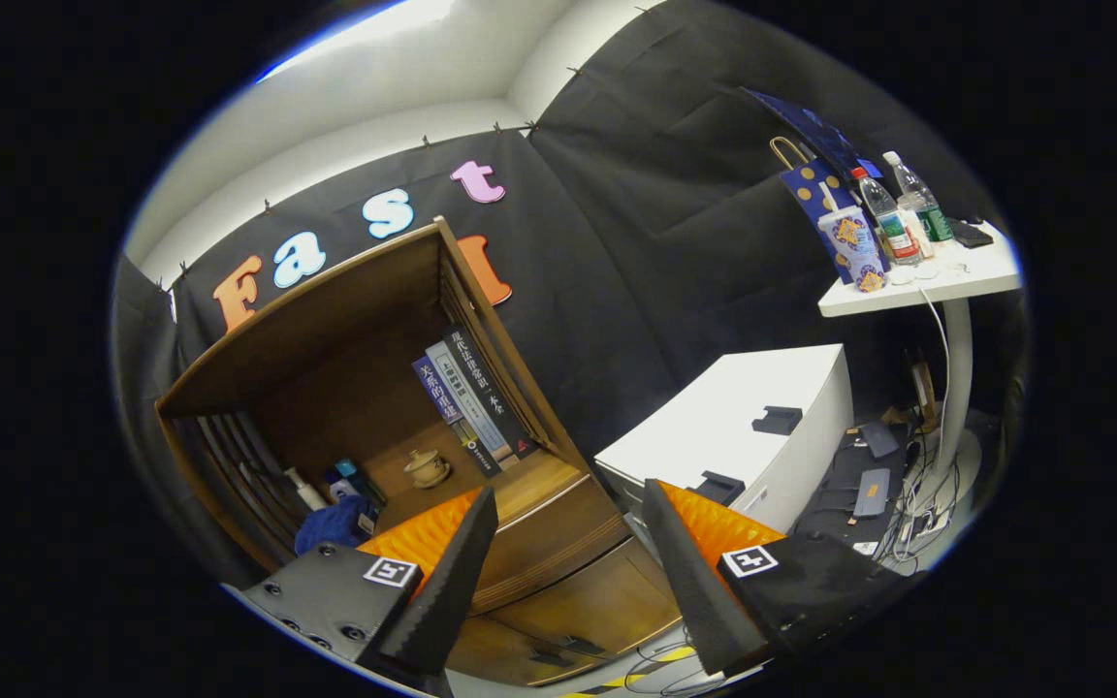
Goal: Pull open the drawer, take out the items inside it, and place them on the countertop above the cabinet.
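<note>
While the view tilts hard to one side, the gripper (568, 504) hangs in the air with its fingers (442, 591) spread wide apart and grasping nothing. Through the gap between them shows the front of a wooden cabinet (326, 330). Its drawers sit low in the body, just ahead of the fingers and shut flush: the upper drawer front (558, 553) is a plain wood band, and below it two more fronts carry dark handles (578, 644). Whatever lies inside the drawers is hidden.

Above the drawers runs the countertop (539, 485), a bare wooden ledge under the open shelf bay. In that bay, beyond the fingers, a small ceramic pot (426, 467) stands on a saucer. Beside it, toward the slatted side wall, are a white bottle (306, 490), a teal-capped bottle (350, 475) and a bundle of blue cloth (331, 523). A row of books (471, 407) leans against the bay's other wall, spines outward.

Just beside the cabinet, beyond the other finger, stands a white box-like unit (743, 407) with two small black blocks (777, 420) on its top. On the floor past it lies a tangle of cables and dark devices (874, 485).

Farther off a white pedestal bench (946, 281) carries a printed paper cup (854, 247), two clear plastic bottles (893, 218), a blue dotted paper bag (811, 184) and a dark flat object (971, 233). Black cloth wall (636, 242) closes the booth behind everything.
</note>
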